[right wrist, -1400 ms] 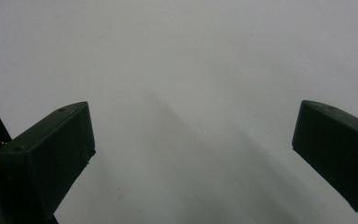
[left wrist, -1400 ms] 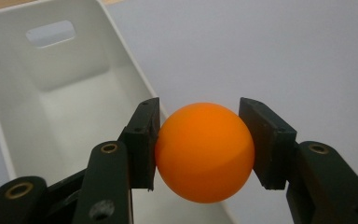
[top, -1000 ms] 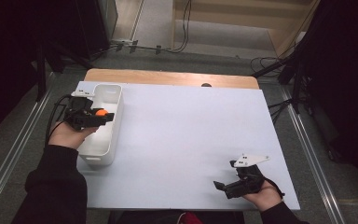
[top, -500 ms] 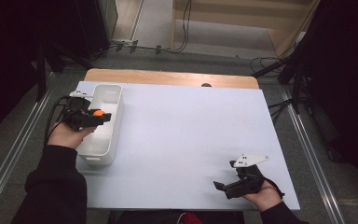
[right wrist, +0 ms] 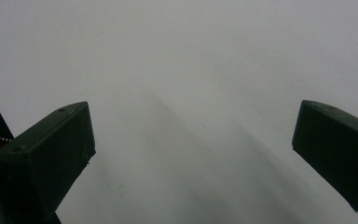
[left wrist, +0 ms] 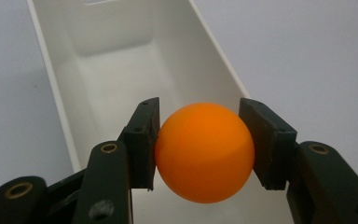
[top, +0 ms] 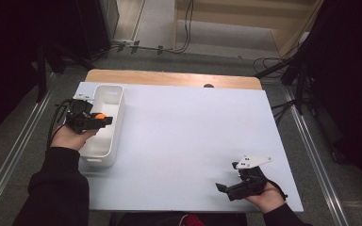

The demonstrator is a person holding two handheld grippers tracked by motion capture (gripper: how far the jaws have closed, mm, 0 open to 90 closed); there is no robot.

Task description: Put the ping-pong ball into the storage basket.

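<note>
I hold the orange ball (left wrist: 204, 152) clamped in the left gripper (top: 100, 119) above the white bin (top: 114, 94) at the table's (top: 184, 127) left edge, release apparently pending; the right gripper (top: 222, 190) rests wide open, empty, near the front right corner.

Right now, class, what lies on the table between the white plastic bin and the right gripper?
Nothing: in the high view, bare white tabletop separates the white plastic bin from the right gripper.

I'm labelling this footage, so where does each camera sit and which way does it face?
High view: above the person's side, looking forward and down on the white table; both forearms show.
Left gripper view: rides the left gripper, facing the long white plastic bin; its fingers clamp the orange ball.
Right gripper view: rides the right gripper, open, facing bare table.
Shared: ball and bin, high and left views.
</note>
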